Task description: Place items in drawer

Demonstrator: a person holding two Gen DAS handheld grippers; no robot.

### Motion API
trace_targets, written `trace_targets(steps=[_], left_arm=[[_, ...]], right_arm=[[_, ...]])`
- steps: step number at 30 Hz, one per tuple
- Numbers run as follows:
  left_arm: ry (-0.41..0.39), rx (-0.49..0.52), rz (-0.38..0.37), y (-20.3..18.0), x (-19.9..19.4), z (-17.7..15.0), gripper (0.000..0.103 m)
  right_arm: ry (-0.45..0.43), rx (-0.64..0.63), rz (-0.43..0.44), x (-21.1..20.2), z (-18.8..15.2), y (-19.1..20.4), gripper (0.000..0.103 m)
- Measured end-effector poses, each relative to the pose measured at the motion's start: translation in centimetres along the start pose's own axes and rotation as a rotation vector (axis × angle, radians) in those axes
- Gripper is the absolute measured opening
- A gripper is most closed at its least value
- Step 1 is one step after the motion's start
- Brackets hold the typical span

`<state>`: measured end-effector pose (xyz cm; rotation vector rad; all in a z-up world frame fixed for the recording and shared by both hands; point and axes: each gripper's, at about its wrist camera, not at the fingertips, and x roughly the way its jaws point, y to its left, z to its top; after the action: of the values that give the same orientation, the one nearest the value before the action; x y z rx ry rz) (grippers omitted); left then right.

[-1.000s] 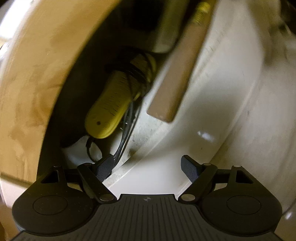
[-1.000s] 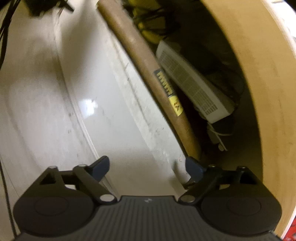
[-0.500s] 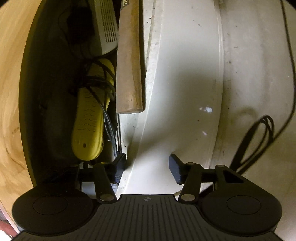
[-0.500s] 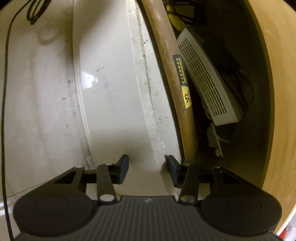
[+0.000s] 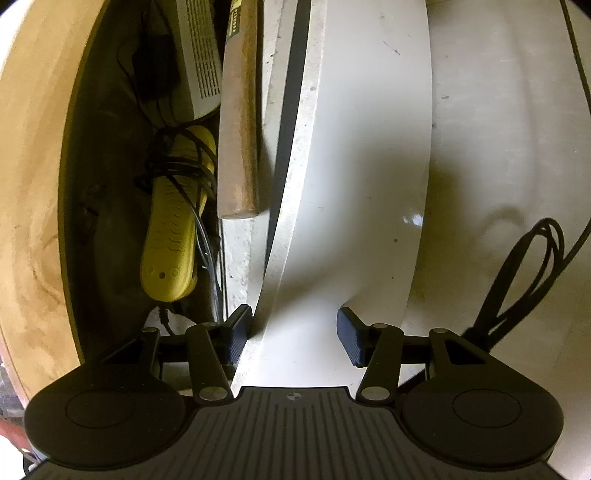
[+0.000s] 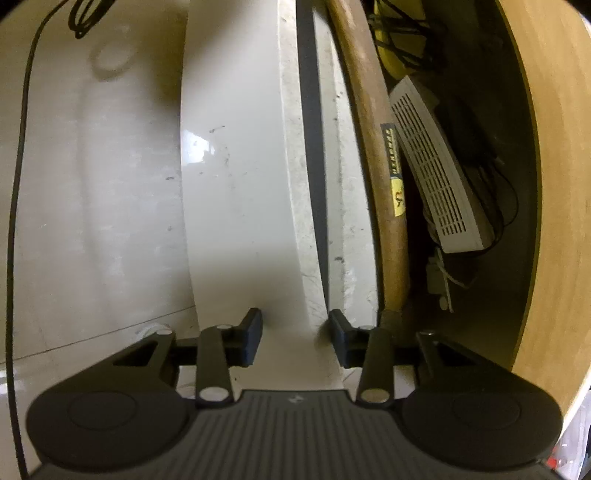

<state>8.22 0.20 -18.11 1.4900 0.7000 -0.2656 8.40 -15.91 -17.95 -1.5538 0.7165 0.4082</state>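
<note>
The white drawer front (image 5: pixel 354 184) runs up the middle of the left wrist view and also shows in the right wrist view (image 6: pixel 236 192). My left gripper (image 5: pixel 293 334) straddles its top edge near one end, jaws on both sides. My right gripper (image 6: pixel 293 336) straddles it near the other end. Whether the pads press the panel I cannot tell. Inside the drawer lie a wooden hammer handle (image 5: pixel 238 122) (image 6: pixel 384 166), a yellow device wrapped in black cord (image 5: pixel 173 236) and a white vented box (image 5: pixel 201 59) (image 6: pixel 439 184).
A tan wooden surface (image 5: pixel 29 184) (image 6: pixel 554 184) overhangs the drawer. A looped black cable (image 5: pixel 524 277) lies on the whitish floor (image 5: pixel 498 110) in front of the drawer, and also appears in the right wrist view (image 6: pixel 88 14). A small white plug (image 6: pixel 439 280) lies in the drawer.
Both grippers have swung square to the drawer front and their jaws have narrowed around its top edge. The opening to the drawer interior looks narrower.
</note>
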Motion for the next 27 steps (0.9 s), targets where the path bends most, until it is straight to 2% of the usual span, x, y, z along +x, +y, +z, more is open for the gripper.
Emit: trace_targets(steps=[8, 15, 27], left_arm=[[0.005, -0.032, -0.057, -0.2, -2.0, -0.4, 0.045], [0.004, 0.015, -0.103, -0.9, -3.4, -0.6, 0.042], [0.029, 0.008, -0.258, -1.2, -5.5, -0.2, 0.036]], right_arm=[[0.002, 0.001, 0.041, -1.9, -0.4, 0.9, 0.039], [0.003, 0.014, 0.089, -3.3, -1.0, 1.4, 0.037], [-0.002, 0.006, 0.240, -6.9, -1.6, 2.6, 0.031]])
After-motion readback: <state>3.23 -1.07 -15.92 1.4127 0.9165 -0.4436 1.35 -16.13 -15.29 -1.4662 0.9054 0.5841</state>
